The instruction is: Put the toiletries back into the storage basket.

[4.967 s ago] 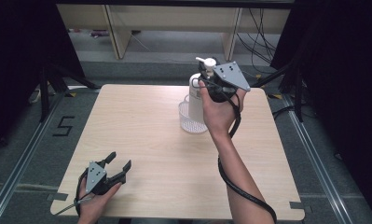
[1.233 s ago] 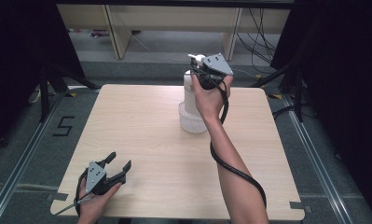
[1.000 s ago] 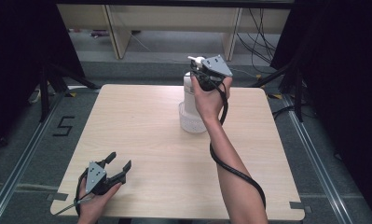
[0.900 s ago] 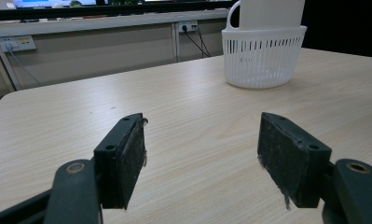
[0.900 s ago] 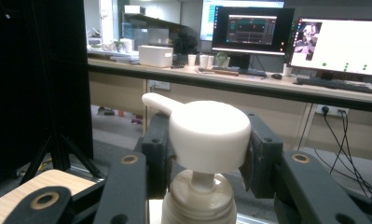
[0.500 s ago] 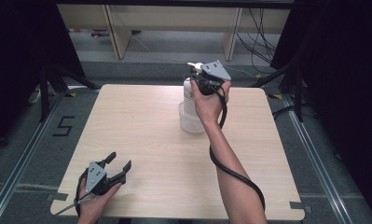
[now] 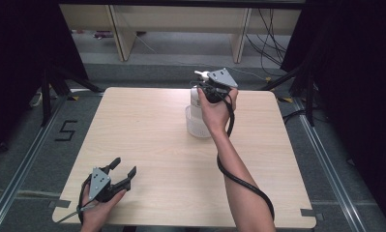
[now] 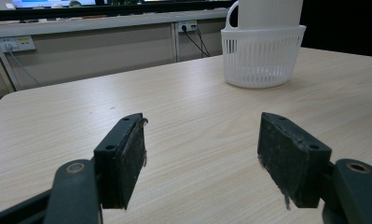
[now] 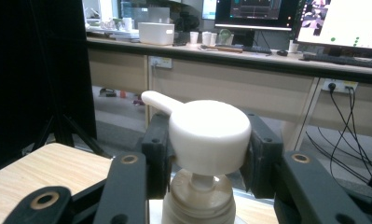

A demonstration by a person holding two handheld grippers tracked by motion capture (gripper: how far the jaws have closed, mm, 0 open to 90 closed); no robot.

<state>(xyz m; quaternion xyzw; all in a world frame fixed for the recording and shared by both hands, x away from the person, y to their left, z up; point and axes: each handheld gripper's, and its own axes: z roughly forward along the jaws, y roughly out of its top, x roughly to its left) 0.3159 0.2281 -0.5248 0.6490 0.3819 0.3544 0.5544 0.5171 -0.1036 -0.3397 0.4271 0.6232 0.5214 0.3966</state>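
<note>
The pump bottle (image 7: 197, 99) stands inside the white basket (image 7: 196, 126), near the far edge of the table (image 7: 147, 145) and a little right of that edge's middle. The basket's slatted wall rings the bottle's base, which probably keeps the bottle steady while it is handled from above. The pump head (image 9: 209, 133) is up top with its spout angled off to one side, and that is where the grip sits.

Look at the right gripper (image 9: 206, 156): in the right gripper view both black jaws press against the sides of the round white pump cap, one on each flank, closed in snugly on it. The collar and neck show just beneath, so the hold is on the cap itself, not the bottle's body. Gripping there looks like the way to lower or lift the bottle straight through the basket's opening without knocking the rim. In the high view the right hand (image 7: 215, 108) reaches over from the near side, cable trailing down the forearm.

Now the left gripper (image 7: 119, 173). It rests near the table's near left corner, well apart from the basket. Its jaws stand wide, nothing between them, pads over bare wood in the left gripper view, pointed toward the basket as if waiting its turn.
</note>
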